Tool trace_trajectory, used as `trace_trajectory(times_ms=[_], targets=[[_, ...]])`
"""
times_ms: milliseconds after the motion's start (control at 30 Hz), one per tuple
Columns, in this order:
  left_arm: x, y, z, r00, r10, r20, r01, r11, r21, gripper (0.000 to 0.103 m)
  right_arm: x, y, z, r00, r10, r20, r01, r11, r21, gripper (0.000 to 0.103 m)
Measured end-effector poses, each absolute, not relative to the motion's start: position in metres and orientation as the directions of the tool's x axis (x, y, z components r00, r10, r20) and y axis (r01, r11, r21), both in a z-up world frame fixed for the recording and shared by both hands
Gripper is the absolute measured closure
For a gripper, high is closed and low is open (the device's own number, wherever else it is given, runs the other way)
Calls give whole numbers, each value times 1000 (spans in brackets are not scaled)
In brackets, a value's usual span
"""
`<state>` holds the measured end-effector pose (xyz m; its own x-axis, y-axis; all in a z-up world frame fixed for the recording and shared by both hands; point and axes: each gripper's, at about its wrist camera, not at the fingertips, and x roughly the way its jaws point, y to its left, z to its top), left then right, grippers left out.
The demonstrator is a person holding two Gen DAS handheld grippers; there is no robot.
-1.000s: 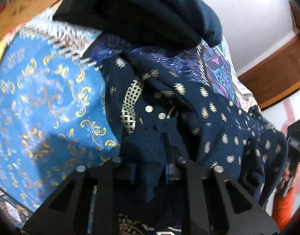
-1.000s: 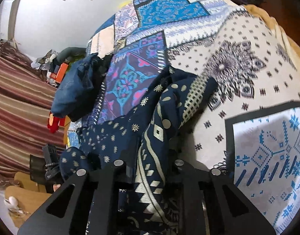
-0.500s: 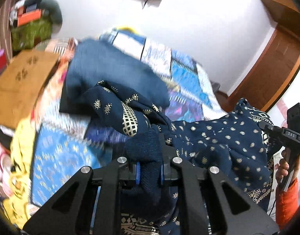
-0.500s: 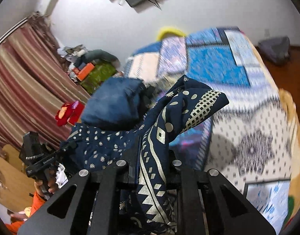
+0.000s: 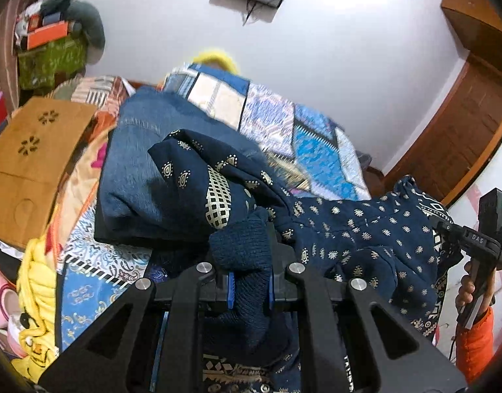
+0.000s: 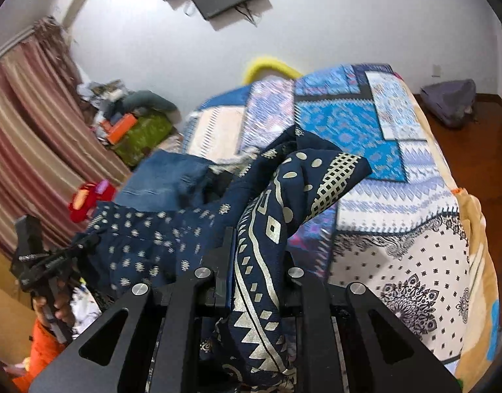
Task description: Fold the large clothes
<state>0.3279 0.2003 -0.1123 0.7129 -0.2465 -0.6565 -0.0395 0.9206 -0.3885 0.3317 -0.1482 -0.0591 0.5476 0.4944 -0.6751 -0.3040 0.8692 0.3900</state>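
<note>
Holding the navy printed garment (image 5: 359, 229) stretched above the patchwork bed (image 6: 398, 196), the left tongs (image 5: 249, 271) pinching its ribbed knit edge and the right tongs (image 6: 256, 262) clamping its patterned border, both nearly closed.

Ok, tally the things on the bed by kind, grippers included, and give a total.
Navy patterned garment: 1
Folded denim piece: 1
Patchwork bedspread: 1
Grippers, left gripper and right gripper: 2
Total: 5
</note>
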Motion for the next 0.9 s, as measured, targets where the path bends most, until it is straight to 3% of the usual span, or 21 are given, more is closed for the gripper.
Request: trace_trajectory(times_ms=[267,433,767,900], targets=[[360,207,-164,646,-190,-740,-106,937,-333,88,363,-156,-127,467,399,-789,-214,917,337,90],[364,204,-180,609,-156,-778,-110,954,-278,81,366,-153,-153,427,312,-849,-184,949,256,85],[344,200,-174,603,-67,-795,-134,974,-184,62,340,-163,-124,453,233,-861,-181,969,167,79],[327,202,-165,603,-64,-795,-143,972,-187,56,311,-167,-98,494,236,-837,-211,966,148,66]])
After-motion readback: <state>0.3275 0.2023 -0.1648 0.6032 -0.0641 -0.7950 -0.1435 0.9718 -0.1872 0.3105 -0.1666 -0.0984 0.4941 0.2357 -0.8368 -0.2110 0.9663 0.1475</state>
